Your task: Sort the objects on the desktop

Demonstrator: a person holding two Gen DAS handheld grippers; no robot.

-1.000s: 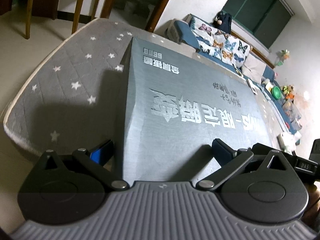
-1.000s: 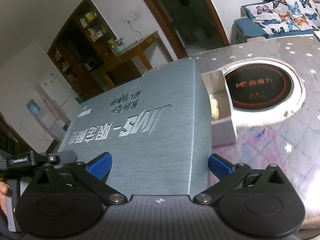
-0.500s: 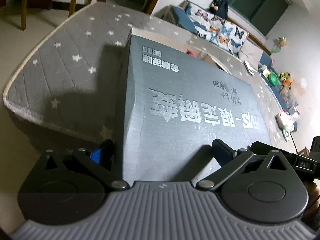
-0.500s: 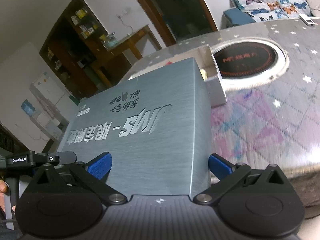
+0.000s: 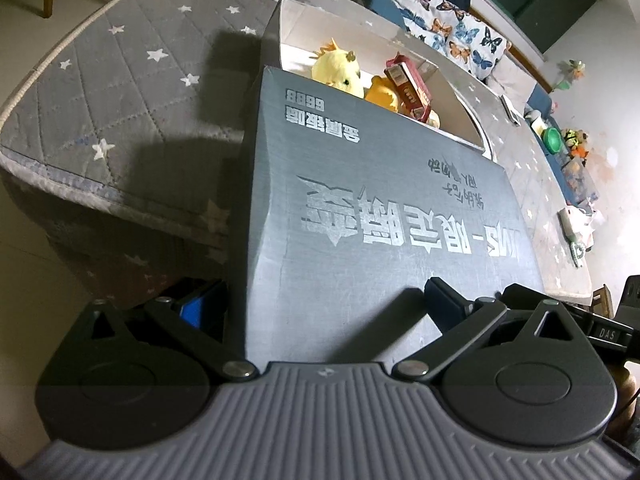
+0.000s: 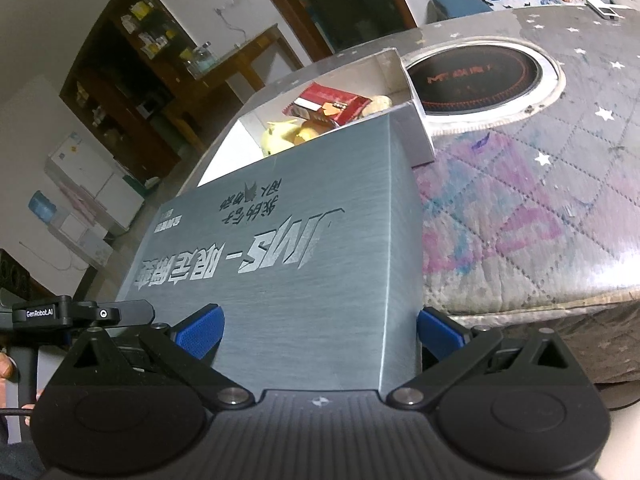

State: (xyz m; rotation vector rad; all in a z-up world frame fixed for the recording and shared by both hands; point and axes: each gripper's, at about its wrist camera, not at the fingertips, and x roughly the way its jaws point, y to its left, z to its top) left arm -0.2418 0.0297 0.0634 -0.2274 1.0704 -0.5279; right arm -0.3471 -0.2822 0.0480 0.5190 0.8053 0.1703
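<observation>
Now both grippers — left gripper [image 5: 316, 304], right gripper [image 6: 320, 328] — clamp the grey lid [image 5: 384, 216].

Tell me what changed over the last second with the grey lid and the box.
The grey lid has slid back toward both hand-held grippers, left and right, uncovering the box: a yellow plush toy and a red packet now show. Both grippers keep their fingers astride the lid; the box stays on the starred tablecloth.
</observation>
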